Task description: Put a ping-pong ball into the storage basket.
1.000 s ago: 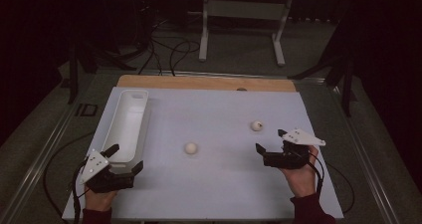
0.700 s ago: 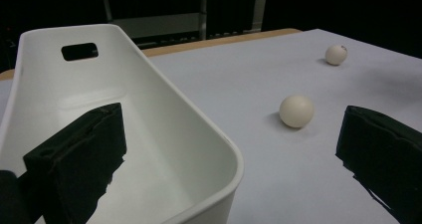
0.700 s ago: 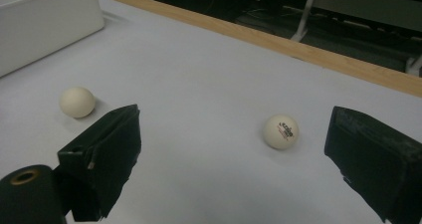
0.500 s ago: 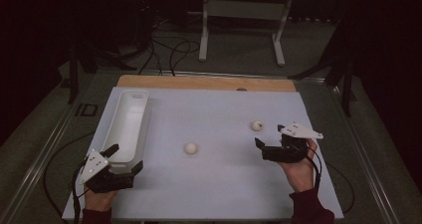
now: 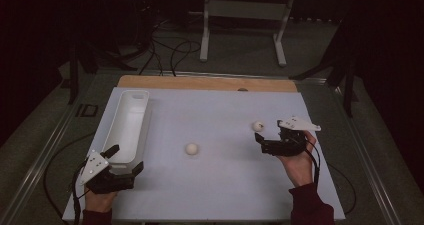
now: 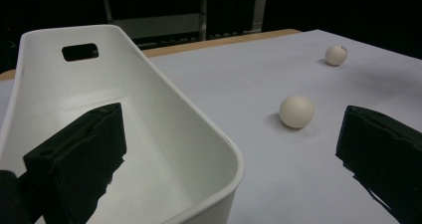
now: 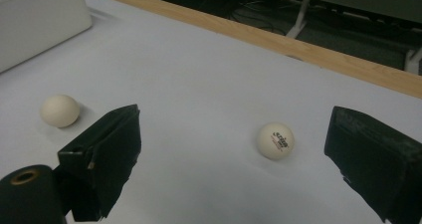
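On my table (image 5: 220,195), the bin (image 5: 127,127) runs near-to-far along the left side. One ball (image 5: 191,148) lies mid-table, right of the bin; the other ball (image 5: 258,126) lies farther right and slightly farther away.

White sheet (image 5: 220,185) over table; wooden edge (image 5: 200,82) at far side (floor cables (image 5: 165,50) beyond); metal stand (image 5: 245,25).
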`<state>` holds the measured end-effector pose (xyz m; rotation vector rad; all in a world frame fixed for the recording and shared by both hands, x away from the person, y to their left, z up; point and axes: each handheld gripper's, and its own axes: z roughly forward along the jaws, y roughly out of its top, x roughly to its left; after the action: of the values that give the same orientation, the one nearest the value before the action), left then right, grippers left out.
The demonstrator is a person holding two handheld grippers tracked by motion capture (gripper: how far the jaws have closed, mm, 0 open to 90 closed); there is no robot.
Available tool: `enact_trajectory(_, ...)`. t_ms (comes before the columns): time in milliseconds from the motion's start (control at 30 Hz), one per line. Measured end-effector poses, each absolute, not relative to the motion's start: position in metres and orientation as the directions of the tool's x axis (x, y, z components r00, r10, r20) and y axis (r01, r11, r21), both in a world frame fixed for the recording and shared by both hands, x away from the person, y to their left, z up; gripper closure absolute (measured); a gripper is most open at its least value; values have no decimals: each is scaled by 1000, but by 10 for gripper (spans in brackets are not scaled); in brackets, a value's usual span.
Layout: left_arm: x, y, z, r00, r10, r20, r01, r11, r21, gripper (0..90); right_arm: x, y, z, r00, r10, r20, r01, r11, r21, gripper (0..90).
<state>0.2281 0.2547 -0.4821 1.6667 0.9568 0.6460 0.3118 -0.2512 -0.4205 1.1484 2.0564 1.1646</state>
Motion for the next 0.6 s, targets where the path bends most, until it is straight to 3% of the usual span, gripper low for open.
enact_trajectory(600,228,255,-482,533,844,-49,274,-118,954,0,333,-246,-420,-506,862,-34,465,306,831,77)
